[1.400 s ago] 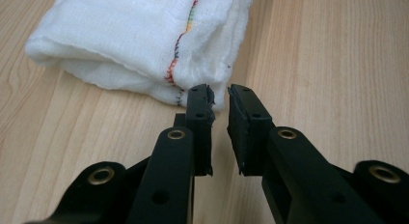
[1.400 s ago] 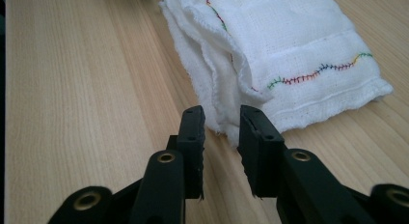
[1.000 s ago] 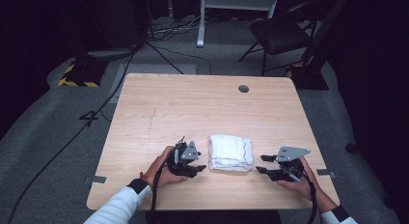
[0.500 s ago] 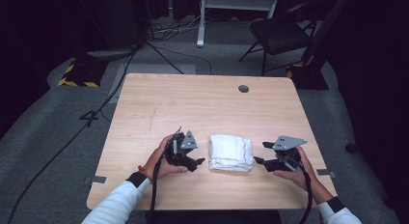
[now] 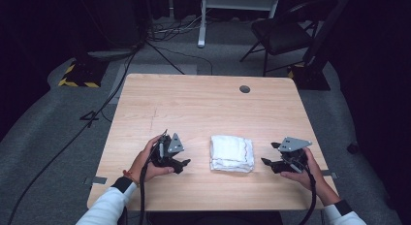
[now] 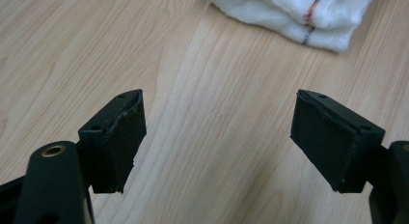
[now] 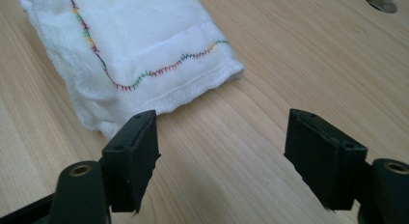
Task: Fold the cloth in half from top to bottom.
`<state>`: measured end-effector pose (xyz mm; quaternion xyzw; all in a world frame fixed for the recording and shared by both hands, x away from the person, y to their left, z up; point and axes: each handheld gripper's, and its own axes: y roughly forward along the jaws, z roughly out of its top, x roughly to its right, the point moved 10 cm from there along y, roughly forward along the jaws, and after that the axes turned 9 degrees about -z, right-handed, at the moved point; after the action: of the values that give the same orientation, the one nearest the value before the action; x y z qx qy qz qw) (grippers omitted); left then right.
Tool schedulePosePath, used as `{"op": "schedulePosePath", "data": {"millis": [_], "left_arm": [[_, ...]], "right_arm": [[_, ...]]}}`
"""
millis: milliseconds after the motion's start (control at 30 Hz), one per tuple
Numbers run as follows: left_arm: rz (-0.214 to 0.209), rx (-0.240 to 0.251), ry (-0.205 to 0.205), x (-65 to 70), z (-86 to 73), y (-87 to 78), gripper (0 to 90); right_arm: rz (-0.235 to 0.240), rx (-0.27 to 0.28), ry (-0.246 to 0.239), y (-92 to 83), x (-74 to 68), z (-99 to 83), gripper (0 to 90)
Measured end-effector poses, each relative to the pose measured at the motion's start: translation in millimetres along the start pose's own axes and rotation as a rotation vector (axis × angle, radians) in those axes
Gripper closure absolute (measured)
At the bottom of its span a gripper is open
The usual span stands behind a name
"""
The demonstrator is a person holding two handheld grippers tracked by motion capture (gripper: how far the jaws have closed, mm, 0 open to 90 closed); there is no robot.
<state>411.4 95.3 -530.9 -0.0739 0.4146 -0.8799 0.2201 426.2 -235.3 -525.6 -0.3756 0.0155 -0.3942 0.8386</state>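
Note:
A folded white cloth [image 5: 231, 153] with coloured stitching lies flat on the wooden table [image 5: 203, 108], near its front edge. My left gripper [image 5: 183, 160] rests to the left of it, a hand's width away, jaws pointing at it. In the left gripper view the left gripper [image 6: 217, 137] is open over bare wood, with the cloth [image 6: 299, 14] ahead. My right gripper [image 5: 269, 153] sits just right of the cloth. In the right gripper view the right gripper [image 7: 222, 156] is open and empty, the cloth [image 7: 140, 45] just beyond its left jaw. Both pairs of jaws have just been opening.
A round cable hole [image 5: 245, 89] is in the table's far right part, also visible as the hole [image 7: 381, 1] in the right gripper view. Beyond the table stand a dark chair [image 5: 286, 33] and a white frame [image 5: 237, 2]; cables [image 5: 121, 84] run across the grey floor.
My left gripper has drawn back to the left, away from the cloth's edge. The right gripper has stayed about where it was. The cloth lies untouched between them.

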Motion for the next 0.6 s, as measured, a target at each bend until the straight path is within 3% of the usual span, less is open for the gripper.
{"op": "schedulePosePath", "data": {"millis": [367,600], "left_arm": [[0.072,-0.037,-0.021,-5.2,-29.8,-14.2,20.4],[0.096,-0.042,-0.045,-7.4,-46.1,-21.3,20.1]], "right_arm": [[-0.032,-0.035,0.01,-12.1,11.4,-24.1,27.5],[-0.057,-0.045,0.029,-18.4,19.0,-39.3,26.3]]}}
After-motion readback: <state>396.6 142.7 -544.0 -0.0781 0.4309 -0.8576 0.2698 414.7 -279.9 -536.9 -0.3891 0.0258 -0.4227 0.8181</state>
